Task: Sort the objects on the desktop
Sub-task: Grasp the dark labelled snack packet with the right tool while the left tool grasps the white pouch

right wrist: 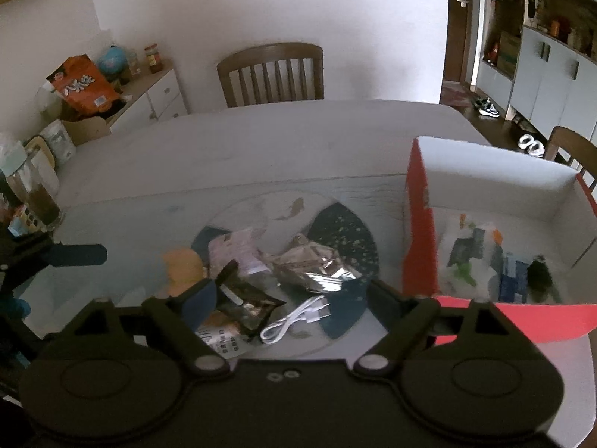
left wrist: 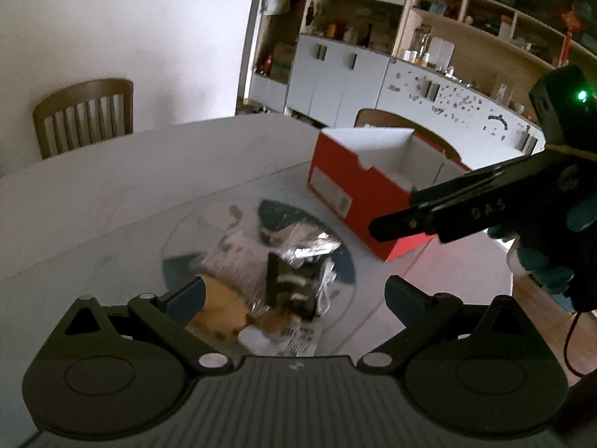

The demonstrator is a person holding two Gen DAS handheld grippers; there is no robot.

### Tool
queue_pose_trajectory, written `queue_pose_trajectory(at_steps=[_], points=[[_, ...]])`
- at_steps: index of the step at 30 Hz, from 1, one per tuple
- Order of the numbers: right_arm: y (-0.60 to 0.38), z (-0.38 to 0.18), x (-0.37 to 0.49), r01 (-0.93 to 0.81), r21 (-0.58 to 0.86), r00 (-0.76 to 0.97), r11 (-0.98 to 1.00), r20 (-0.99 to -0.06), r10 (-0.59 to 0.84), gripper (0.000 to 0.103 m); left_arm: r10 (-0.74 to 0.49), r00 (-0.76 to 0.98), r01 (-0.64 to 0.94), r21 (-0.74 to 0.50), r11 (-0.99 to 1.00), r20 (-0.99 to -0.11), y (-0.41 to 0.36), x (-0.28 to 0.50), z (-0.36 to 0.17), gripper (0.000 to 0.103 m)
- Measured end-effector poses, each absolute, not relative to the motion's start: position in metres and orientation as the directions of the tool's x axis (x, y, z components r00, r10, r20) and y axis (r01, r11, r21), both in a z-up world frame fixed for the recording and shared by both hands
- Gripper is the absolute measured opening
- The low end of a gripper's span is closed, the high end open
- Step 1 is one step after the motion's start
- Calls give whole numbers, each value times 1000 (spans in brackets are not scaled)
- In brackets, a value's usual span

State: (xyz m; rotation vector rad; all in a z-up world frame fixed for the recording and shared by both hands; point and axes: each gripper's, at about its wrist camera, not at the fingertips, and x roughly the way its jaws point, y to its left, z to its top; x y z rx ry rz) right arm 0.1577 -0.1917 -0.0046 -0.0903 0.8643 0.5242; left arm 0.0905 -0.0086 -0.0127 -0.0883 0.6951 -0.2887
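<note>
Grey table point(right wrist: 261, 142), right gripper point(right wrist: 293, 298) tilted down, jaws wide.

Premises: a home dining area. Evidence: large pale table point(right wrist: 298, 142) with wooden slat-back chair point(right wrist: 270, 74), wall shelving point(left wrist: 466, 37) stocked with jars, white cabinets point(left wrist: 335, 74), shoes point(right wrist: 487, 107) on wood floor.

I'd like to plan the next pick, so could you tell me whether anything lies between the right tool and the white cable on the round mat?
Nothing visible does. The right tool is open and empty, and the white cable lies exposed on the round mat, just ahead of it. A dark packet lies beside the cable, possibly touching it.
</note>
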Motion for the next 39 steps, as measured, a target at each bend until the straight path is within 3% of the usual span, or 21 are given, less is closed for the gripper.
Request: queue_pose_trajectory(at_steps=[22, 37, 39], points=[[-149, -45, 156, -555, 116, 446, 824, -795, 412, 85, -288, 623, 245, -169, 955, -727, -20, 97, -83, 103], [-125, -66, 161, -619, 57, 421, 783, -817, 393, 76, -274, 584, 154, -227, 962, -764, -22, 114, -98, 101], [-123, -68, 161, -629, 51, 418, 776, -819, 392, 75, -273, 581, 142, -235, 962, -767, -22, 116, -98, 97]])
